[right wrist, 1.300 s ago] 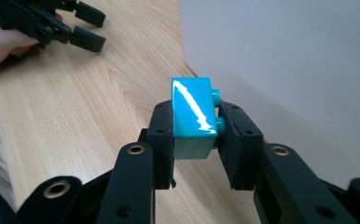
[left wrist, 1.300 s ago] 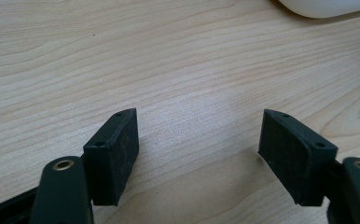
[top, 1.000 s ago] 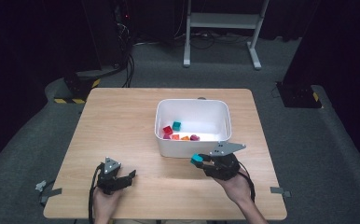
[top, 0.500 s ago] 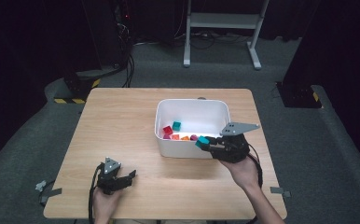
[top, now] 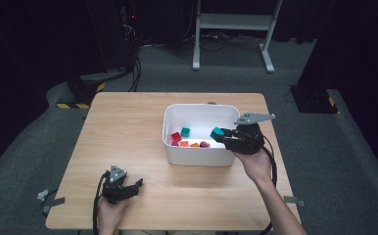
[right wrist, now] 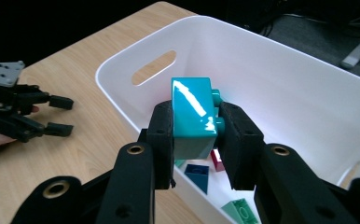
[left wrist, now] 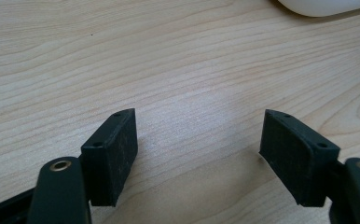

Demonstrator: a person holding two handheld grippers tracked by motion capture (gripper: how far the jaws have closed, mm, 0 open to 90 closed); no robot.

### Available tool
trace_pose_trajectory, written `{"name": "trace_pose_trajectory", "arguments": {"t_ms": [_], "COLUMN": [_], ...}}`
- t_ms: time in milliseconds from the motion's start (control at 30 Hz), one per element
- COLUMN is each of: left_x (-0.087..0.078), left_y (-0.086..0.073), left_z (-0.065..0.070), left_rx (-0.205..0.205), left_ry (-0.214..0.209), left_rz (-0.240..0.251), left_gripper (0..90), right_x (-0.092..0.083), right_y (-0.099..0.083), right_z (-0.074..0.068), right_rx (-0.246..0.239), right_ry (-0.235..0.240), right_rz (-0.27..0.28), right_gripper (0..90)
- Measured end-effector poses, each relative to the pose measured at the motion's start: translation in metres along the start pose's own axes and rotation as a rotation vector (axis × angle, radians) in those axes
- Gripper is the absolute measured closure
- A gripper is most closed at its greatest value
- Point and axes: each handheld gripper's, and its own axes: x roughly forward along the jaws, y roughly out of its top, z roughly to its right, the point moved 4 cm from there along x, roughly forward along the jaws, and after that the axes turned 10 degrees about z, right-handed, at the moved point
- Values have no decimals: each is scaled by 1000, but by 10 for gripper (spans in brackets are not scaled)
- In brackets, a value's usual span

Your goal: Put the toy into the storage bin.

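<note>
At the near edge of the wooden table (top: 128, 132), the left gripper (top: 127, 188) rests low over the boards in the person's left hand, well apart from everything else. In the left gripper view its two black pads (left wrist: 115, 154) stand wide apart with bare wood grain between them — nothing gripped, nothing touched.

Farther along, at the right of the table, the right gripper (top: 224, 136) is held above the near right corner of the white bin (top: 197, 155), pointing leftward over its rim. Its jaws are clamped on a teal block (right wrist: 192, 114) — in the right gripper view the block sits squarely between the two pads, pressed on both flanks, its glossy top rising above them and its studs showing on the right side. In the high view the block (top: 217, 132) hangs over the bin's open interior, clear of the floor of the bin.

Below and beyond it, inside the bin, loose blocks lie on the bottom: a red block (top: 176, 137), another teal one (top: 185, 131), an orange one (top: 194, 145) and a magenta one (top: 204, 144), clustered toward the near wall.
</note>
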Motion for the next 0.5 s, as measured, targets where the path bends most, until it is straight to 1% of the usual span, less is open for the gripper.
{"name": "trace_pose_trajectory", "arguments": {"t_ms": [33,67,200,333,400,433,500], "left_x": [0,0,0,0,0,0,0], "left_y": [0,0,0,0,0,0,0], "left_z": [0,0,0,1,1,1,1], "left_rx": [-1,1,0,12,12,10,10], "left_ry": [1,1,1,8,8,6,5], "left_rz": [0,0,0,-4,-4,-3,-3], "left_gripper": [277,277,277,275,275,275,275], "right_x": [1,6,12,20,22,26,29], "right_y": [0,1,2,2,2,2,2], "right_z": [2,6,13,19,21,24,25], "right_rx": [-1,9,18,33,32,41,43], "right_ry": [-9,-22,-43,-65,-70,-78,-86], "right_rz": [-2,-11,-25,-50,-54,-60,-67], "right_gripper": [674,673,671,670,670,667,657]}}
